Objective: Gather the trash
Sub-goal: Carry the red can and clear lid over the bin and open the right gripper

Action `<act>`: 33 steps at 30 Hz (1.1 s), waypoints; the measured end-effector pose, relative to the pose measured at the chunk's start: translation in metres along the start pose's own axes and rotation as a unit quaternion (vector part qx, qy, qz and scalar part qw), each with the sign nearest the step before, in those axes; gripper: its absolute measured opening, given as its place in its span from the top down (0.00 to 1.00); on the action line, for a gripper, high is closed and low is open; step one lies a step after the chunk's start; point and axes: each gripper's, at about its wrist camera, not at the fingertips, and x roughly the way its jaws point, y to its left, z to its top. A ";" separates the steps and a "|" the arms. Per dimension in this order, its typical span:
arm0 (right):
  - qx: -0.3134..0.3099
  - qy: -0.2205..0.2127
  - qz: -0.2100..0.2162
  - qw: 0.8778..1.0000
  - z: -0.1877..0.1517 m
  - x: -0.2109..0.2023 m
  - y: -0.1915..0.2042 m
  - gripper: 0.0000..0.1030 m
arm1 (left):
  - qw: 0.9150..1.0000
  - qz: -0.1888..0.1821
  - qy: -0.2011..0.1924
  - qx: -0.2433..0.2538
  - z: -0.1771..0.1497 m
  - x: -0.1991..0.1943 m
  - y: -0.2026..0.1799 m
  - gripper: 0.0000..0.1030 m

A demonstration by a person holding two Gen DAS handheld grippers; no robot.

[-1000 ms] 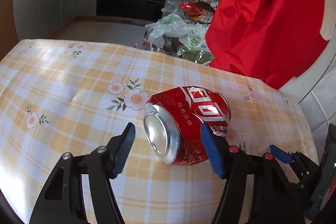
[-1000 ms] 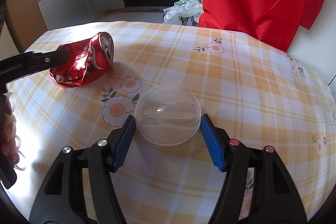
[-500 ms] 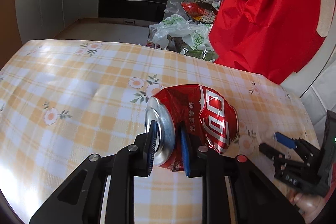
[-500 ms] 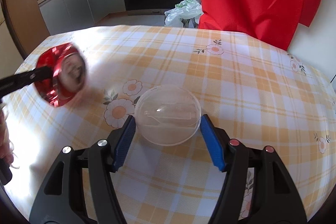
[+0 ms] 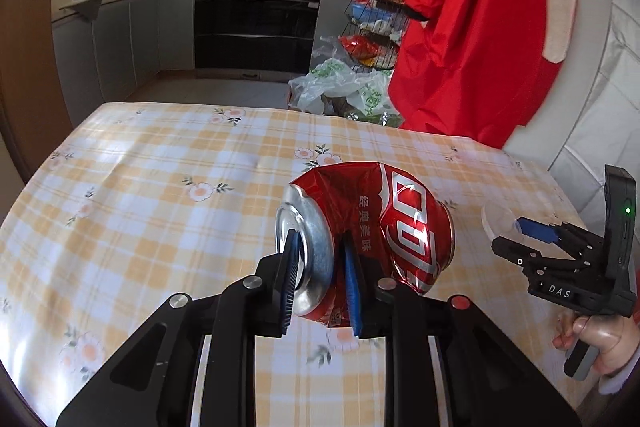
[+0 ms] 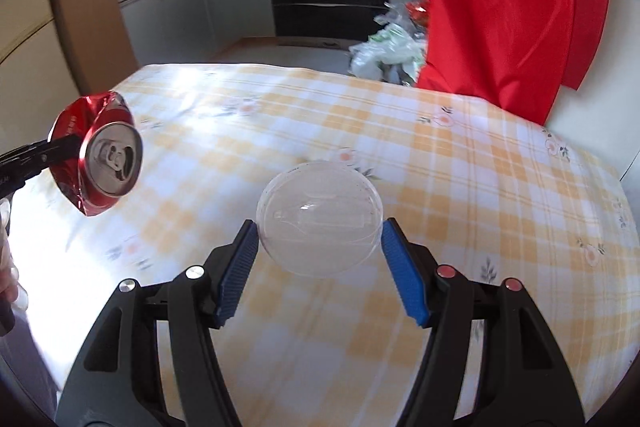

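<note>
A crushed red soda can [image 5: 372, 227] with white lettering and a silver top is being shown. The tabletop [image 5: 160, 187] is being covered in yellow-and-white plaid with small flowers. Blue pads are being seen on black fingers [image 6: 404, 283]. A clear plastic lid [image 6: 320, 215] is being shown.

Both wrist views (close) share tablecloth [image 5: 168, 187].

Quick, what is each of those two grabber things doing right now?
Left gripper: jaws closed on the rim end of the crushed red can, lifted off the table.
Right gripper: jaws closed on the clear plastic lid, also lifted.
</note>
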 end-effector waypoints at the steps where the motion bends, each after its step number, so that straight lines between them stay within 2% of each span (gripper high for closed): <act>1: -0.006 -0.002 0.004 1.000 -0.003 -0.012 0.009 0.38 | 1.000 -0.005 -0.003 -0.003 -0.004 -0.011 0.001 0.80; 10: -0.013 -0.018 0.015 1.000 -0.026 -0.088 0.051 0.38 | 0.999 -0.025 -0.024 -0.021 -0.044 -0.105 0.006 0.80; 21: 0.019 -0.049 0.034 0.998 -0.083 -0.179 0.094 0.38 | 0.998 -0.037 -0.049 -0.006 -0.103 -0.204 0.007 0.80; 27: 0.046 -0.064 0.034 0.996 -0.116 -0.211 0.113 0.38 | 0.997 -0.044 -0.065 -0.006 -0.134 -0.245 0.005 0.80; 33: 0.066 -0.075 0.032 0.994 -0.154 -0.233 0.131 0.38 | 0.997 -0.050 -0.063 -0.021 -0.166 -0.266 0.011 0.80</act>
